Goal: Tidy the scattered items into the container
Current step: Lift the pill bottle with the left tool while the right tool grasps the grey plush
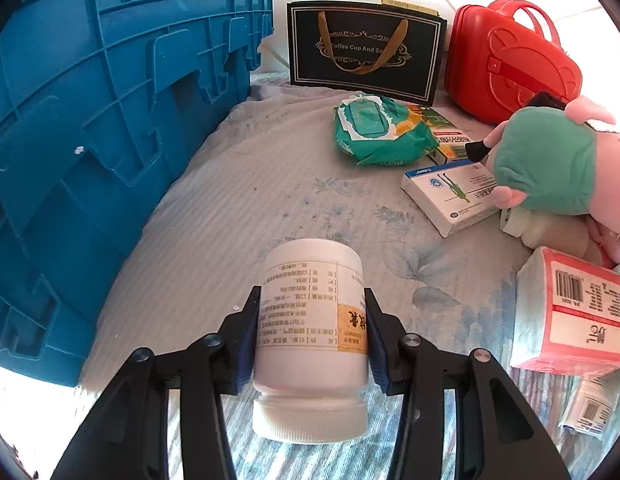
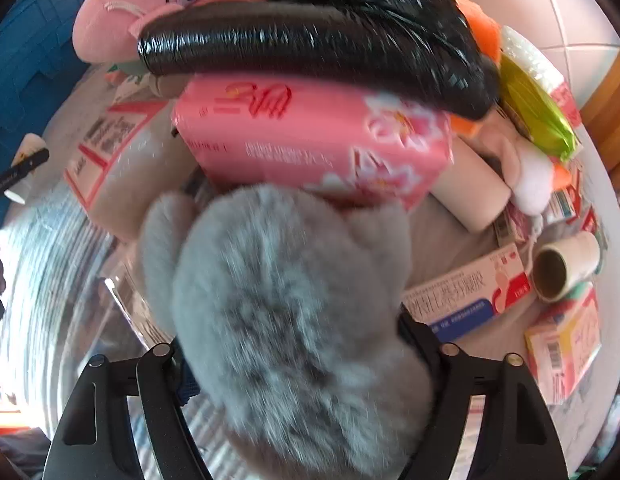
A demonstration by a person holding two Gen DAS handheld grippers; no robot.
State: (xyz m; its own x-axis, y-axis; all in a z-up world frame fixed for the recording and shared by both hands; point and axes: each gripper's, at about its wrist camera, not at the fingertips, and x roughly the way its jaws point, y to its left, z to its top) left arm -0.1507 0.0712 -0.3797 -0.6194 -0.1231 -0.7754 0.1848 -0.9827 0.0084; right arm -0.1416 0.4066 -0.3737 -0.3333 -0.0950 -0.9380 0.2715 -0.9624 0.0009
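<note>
My left gripper (image 1: 310,320) is shut on a white pill bottle (image 1: 310,332) with a printed label, cap toward the camera, held over the bedsheet. The blue plastic crate (image 1: 90,140) stands close on the left. My right gripper (image 2: 290,344) is shut on a grey fluffy plush toy (image 2: 294,320) that fills the middle of the right wrist view and hides the fingertips. Beyond it lie a pink tissue pack (image 2: 310,140) and a black roll of bags (image 2: 318,48).
In the left wrist view: a green wipes pack (image 1: 378,130), a white medicine box (image 1: 450,196), a pink plush in a green top (image 1: 550,160), a red-labelled tissue pack (image 1: 570,316), a black gift bag (image 1: 366,50), a red case (image 1: 510,64). Right wrist view: boxes and a cardboard tube (image 2: 562,264).
</note>
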